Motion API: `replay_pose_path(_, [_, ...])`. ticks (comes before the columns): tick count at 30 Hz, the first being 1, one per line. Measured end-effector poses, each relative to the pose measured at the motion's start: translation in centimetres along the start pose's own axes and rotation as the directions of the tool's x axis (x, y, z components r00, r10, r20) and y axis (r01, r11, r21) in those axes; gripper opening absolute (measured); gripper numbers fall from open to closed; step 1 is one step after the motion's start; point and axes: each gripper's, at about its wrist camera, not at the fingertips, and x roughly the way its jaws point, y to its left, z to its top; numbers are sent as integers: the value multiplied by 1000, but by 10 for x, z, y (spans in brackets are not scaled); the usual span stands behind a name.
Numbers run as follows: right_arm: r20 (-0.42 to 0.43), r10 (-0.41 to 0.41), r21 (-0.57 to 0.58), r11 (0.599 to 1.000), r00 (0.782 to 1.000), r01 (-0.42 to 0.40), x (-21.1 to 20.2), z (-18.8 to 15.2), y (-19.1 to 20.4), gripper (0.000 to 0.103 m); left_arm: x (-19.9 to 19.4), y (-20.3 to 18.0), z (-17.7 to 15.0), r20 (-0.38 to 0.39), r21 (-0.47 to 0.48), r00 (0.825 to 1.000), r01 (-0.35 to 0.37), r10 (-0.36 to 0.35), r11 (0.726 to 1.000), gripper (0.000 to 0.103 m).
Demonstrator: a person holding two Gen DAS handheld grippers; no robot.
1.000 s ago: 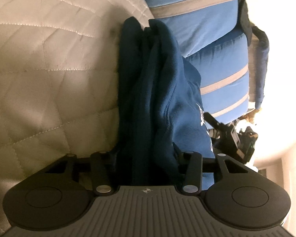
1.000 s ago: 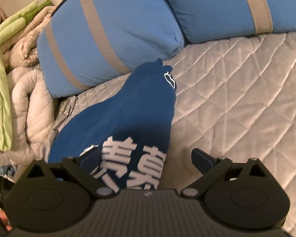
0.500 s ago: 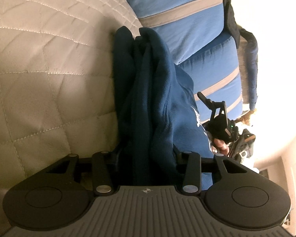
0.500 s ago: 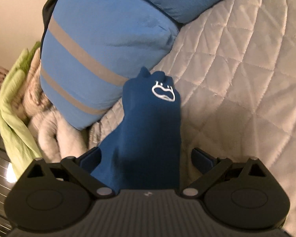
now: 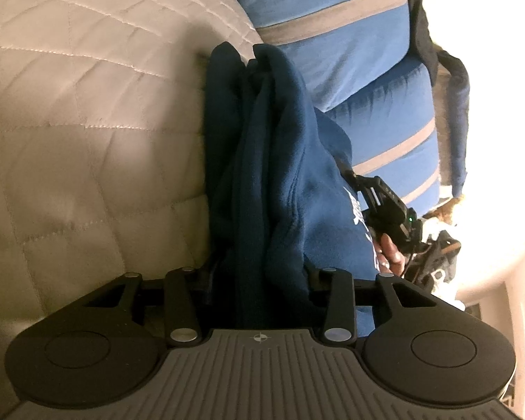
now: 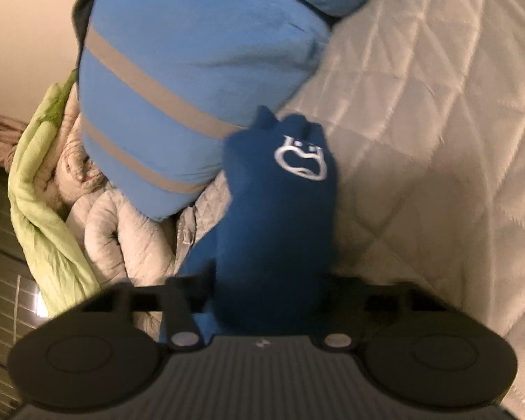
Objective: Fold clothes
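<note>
A dark blue garment [image 5: 262,175] with white print hangs bunched between the two grippers above a quilted bed. My left gripper [image 5: 259,276] is shut on one end of it; the fabric fills the gap between the fingers. In the right wrist view the garment [image 6: 280,217] shows a white logo, and my right gripper [image 6: 266,287] is shut on it. The right gripper also shows in the left wrist view [image 5: 385,206], held in a hand at the garment's far side.
A beige quilted bedspread [image 5: 87,122] lies under the garment. Blue pillows with grey stripes [image 6: 178,80] lie at the head of the bed. A green blanket [image 6: 42,189] and a grey comforter [image 6: 122,231] are heaped at the left.
The right gripper was open around the garment and has now shut on it. It has turned and lifted, and the white lettering has passed out of its view. The left gripper keeps its hold.
</note>
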Motion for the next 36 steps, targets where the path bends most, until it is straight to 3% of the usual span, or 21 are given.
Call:
replay_pose_path(2, [14,10,-15,1000,1000,-9,0,-3,4,28,-2,-3,-2,9,-14,1000,-13,14,1000,36])
replay_pose_path(7, [51,69,-88,994,996,-64,-7,-15,34,25,-14,-24,-6,23,7,997,-71,71,997,33])
replay_pose_path(12, [70,88,-165,983,994,-75,-16,-23,65,24,-40,-58,-5,48,105,990,-134,129,986,32])
replay_pose_path(17, [76,122,-208,973,990,-104,-14,-23,101,24,-83,-85,15,137,163,980,-165,143,973,32])
replay_pose_path(22, [79,198,-295,941,977,-166,4,-5,175,24,-125,-118,49,255,235,955,-211,149,949,33])
replay_pose_path(24, [90,212,-340,925,973,-170,15,4,208,24,-136,-126,71,337,228,925,-263,177,938,42])
replay_pose_path(25, [115,191,-375,917,975,-135,25,8,225,28,-138,-124,81,381,214,899,-310,213,926,55])
replay_pose_path(26, [147,134,-412,909,980,-62,35,11,239,53,-140,-121,89,420,188,869,-366,262,911,66])
replay_pose_path(27, [190,34,-446,893,981,55,46,12,251,65,-142,-118,94,456,164,836,-417,306,894,66])
replay_pose_path(28, [224,-50,-480,863,973,155,55,11,261,91,-143,-116,94,485,150,806,-459,340,876,66])
replay_pose_path(29, [245,-116,-518,823,963,231,62,7,269,99,-144,-113,93,508,140,779,-495,367,858,67])
replay_pose_path(32, [287,-198,-600,726,937,337,59,-10,272,103,-140,-105,76,531,143,742,-555,410,819,70])
replay_pose_path(36, [275,-280,-617,682,920,392,41,-30,252,103,-124,-103,44,531,156,732,-580,427,800,70])
